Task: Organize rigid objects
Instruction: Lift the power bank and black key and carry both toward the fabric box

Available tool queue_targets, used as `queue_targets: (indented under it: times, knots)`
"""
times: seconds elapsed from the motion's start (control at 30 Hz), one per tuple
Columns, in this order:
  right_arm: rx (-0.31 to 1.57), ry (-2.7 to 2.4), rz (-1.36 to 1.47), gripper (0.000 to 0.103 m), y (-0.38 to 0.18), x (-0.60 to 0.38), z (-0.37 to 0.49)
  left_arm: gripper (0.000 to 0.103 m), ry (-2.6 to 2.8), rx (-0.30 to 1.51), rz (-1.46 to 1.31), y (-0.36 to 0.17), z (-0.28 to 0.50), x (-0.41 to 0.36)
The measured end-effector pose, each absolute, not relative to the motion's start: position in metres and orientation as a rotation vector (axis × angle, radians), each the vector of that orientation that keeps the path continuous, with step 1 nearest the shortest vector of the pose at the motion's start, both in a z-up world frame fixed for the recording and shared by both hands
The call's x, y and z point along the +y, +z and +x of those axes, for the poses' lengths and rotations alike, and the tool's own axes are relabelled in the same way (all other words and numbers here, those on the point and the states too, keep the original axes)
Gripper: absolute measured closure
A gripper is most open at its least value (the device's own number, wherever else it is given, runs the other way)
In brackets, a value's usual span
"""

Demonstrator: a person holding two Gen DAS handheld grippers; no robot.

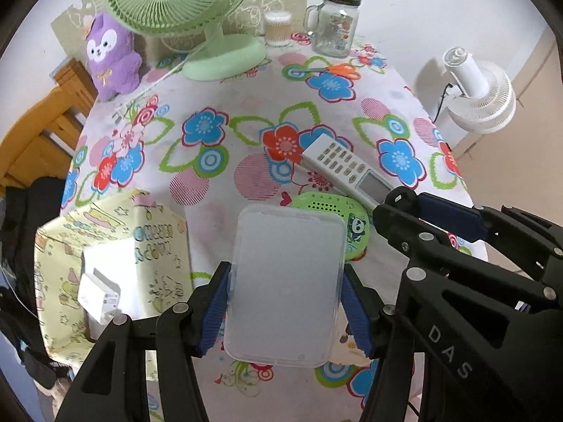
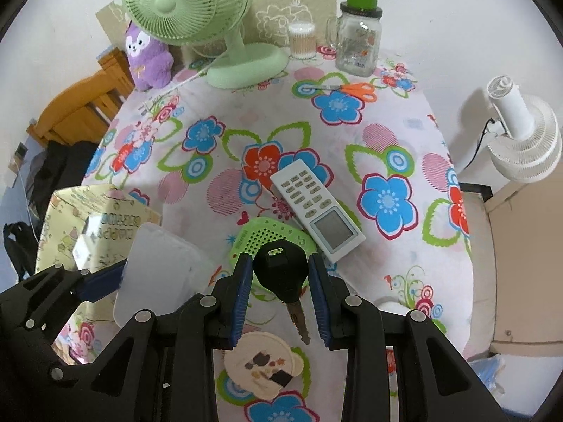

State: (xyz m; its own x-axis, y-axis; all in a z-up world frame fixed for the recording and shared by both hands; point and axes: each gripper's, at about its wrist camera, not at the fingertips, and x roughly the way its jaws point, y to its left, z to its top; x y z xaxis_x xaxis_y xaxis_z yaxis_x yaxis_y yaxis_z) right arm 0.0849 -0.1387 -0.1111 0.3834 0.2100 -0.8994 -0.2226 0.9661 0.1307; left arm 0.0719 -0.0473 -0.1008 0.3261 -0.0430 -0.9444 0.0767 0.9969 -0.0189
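Fingers of left gripper [image 1: 285, 302] clamped on frosted case [image 1: 286, 288], held above table [image 1: 218, 190]. Right gripper [image 2: 281, 281] clamped on black key [image 2: 281, 270], above green box [image 2: 271, 237]. Remote [image 2: 316, 211] lies on table, one end over green box.

Frosted, matt plastic box [image 1: 286, 288]; glossy black plastic key [image 2: 281, 270] with metal blade. Printed cloth tablecloth [image 1: 246, 147]; clear glass jar [image 1: 332, 30]; plush toy [image 1: 111, 58].
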Motion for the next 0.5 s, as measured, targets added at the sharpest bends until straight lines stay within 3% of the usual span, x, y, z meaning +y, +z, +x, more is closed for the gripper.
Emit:
queue_targets:
  times: [0.5]
  knots:
    - [1.106,0.243,-0.001,0.067,-0.074,-0.122,0.055,0.041,-0.134,1.179,0.083,-0.067,0.049,-0.031]
